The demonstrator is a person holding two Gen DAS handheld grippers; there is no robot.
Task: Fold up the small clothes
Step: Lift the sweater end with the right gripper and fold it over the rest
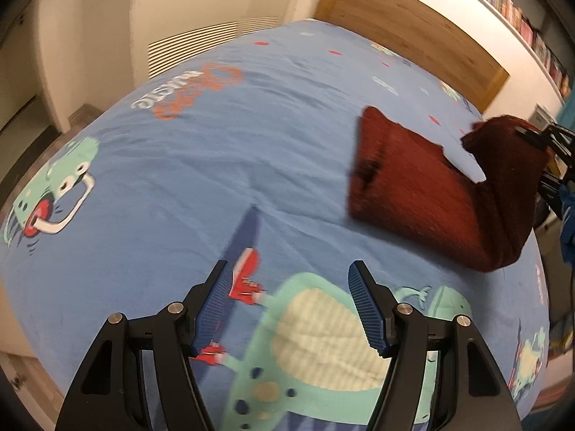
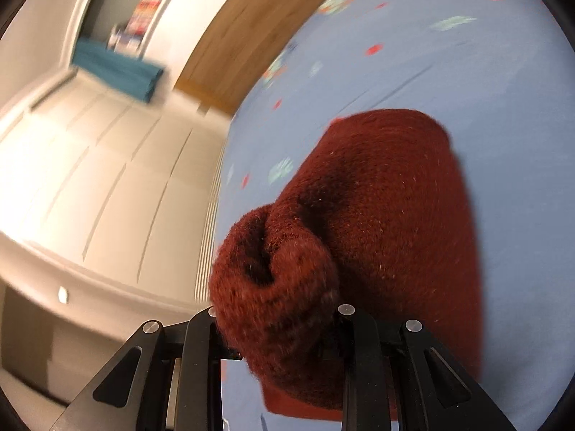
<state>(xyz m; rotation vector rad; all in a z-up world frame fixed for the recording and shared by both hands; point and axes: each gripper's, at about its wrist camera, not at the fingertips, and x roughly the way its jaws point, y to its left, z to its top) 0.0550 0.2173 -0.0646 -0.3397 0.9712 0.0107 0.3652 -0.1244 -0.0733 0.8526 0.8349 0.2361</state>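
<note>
A dark red knitted garment (image 1: 424, 186) lies on the blue cartoon-print bedspread (image 1: 179, 165) at the right of the left wrist view, one end lifted and folded over. My right gripper (image 2: 276, 319) is shut on a bunched end of the red garment (image 2: 377, 197), which hides its fingertips; it also shows at the right edge of the left wrist view (image 1: 539, 136). My left gripper (image 1: 291, 287) is open and empty, its blue pads (image 1: 366, 305) hovering over the bedspread, left of and nearer than the garment.
A wooden headboard (image 1: 413, 32) runs along the far side of the bed. A shelf of books (image 1: 510, 10) hangs above it. White cupboards (image 2: 90, 179) and a teal cloth (image 2: 118, 72) stand beside the bed. The bed's edges drop off left and right.
</note>
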